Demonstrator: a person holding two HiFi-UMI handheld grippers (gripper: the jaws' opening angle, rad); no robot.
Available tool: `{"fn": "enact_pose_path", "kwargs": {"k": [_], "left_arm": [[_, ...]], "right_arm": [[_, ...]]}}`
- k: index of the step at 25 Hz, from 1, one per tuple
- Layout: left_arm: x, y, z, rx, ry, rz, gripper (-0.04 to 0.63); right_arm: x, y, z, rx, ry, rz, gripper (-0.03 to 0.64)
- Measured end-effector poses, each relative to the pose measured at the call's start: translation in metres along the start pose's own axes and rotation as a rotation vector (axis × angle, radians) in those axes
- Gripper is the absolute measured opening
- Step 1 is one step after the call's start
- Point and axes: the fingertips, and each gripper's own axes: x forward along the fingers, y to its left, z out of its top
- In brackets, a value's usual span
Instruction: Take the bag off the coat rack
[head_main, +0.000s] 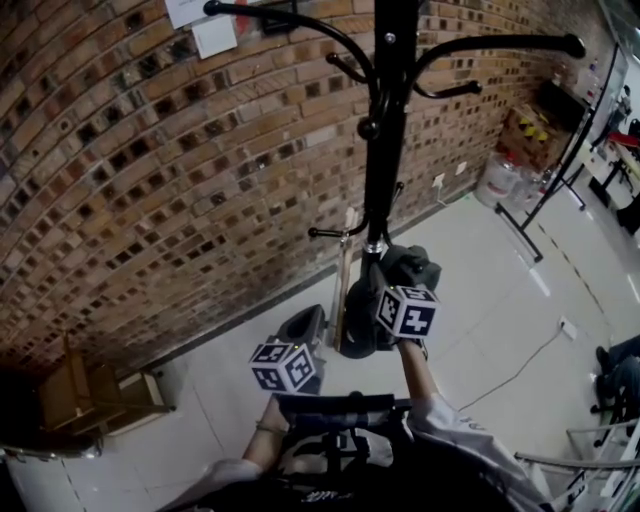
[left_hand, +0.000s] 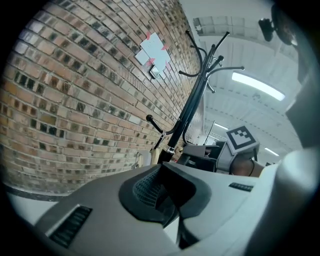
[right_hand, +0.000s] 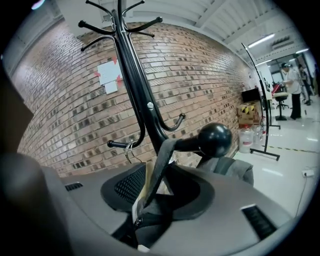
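The black coat rack (head_main: 385, 150) stands by the brick wall. A dark grey bag (head_main: 358, 325) hangs low on it. In the right gripper view its strap (right_hand: 162, 165) loops over a ball-tipped hook (right_hand: 215, 139), and the bag's grey body (right_hand: 231, 170) shows behind. My right gripper (head_main: 387, 282) is at the bag. Its jaws stand open (right_hand: 155, 200) with the strap running between them, and the pads do not press on it. My left gripper (head_main: 305, 328) is lower and to the left, apart from the bag. Its jaws (left_hand: 171, 202) look shut on nothing and point at the rack pole (left_hand: 192, 105).
A brick wall (head_main: 150, 170) with papers pinned to it runs behind the rack. A wooden stick (head_main: 345, 290) leans beside the pole. Wooden furniture (head_main: 80, 395) is at the lower left. Water jugs (head_main: 500, 180) and a black metal stand (head_main: 548, 195) are at the right. A person (right_hand: 291, 87) stands far off.
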Motion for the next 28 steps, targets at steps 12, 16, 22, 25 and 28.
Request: {"fn": "enact_pose_path", "kwargs": {"k": [12,16,22,25,28], "left_arm": [[0.012,0.007,0.000,-0.013,0.007,0.027,0.008],[0.015,0.009,0.001,-0.013,0.004,0.025,0.008],[0.013,0.011,0.004,-0.014,0.005,0.036,0.008],[0.012,0.013,0.005,-0.013,0.002,0.039,0.008],[0.012,0.016,0.005,-0.020,0.002,0.038,0.008]], "right_arm": [[0.004,0.003,0.001,-0.186,0.008,0.031,0.087],[-0.004,0.007,0.004,-0.209,-0.040,0.097,0.072],[-0.018,0.009,0.015,-0.106,-0.087,0.144,0.052],[-0.031,0.008,0.020,-0.043,-0.116,0.165,0.048],[-0.045,0.009,0.025,0.042,-0.135,0.201,0.044]]}}
